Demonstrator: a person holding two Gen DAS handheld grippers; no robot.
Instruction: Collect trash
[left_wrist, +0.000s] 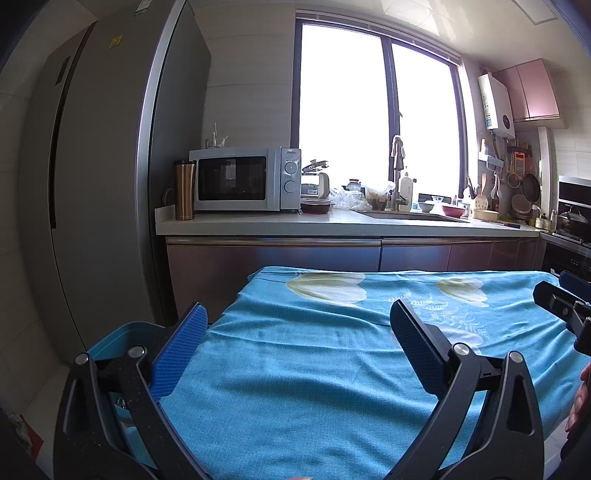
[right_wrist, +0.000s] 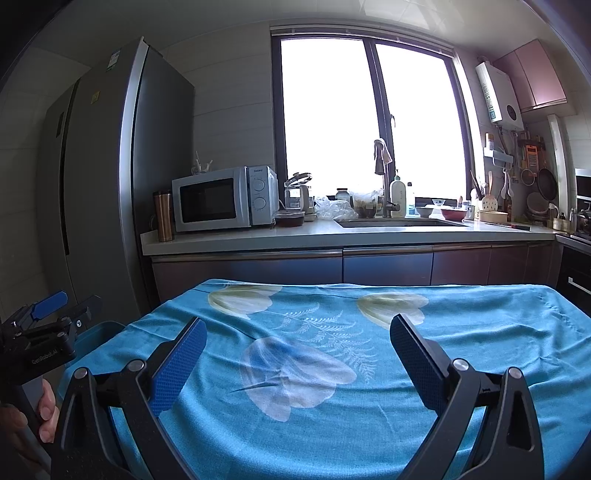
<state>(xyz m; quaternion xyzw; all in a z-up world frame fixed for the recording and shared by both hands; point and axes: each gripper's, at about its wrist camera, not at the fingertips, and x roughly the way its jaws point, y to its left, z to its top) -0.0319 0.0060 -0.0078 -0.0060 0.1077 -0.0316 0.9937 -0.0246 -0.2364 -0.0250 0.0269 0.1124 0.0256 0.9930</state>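
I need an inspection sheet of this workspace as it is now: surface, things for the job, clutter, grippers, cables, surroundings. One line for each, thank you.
Surface: table under a blue floral cloth, wrinkled, nothing lying on it.
Job's things: blue bin beside the table's left edge; no trash seen on the cloth.
Clutter: nothing seen on the table; the counter behind is crowded with a microwave, a brown tumbler, plastic bags and bottles.
Grippers: left gripper open and empty, over the cloth's left part by the bin; right gripper open and empty over the cloth.
Cables: nothing seen.
Surroundings: kitchen with a grey fridge at left, a bright window, a sink.
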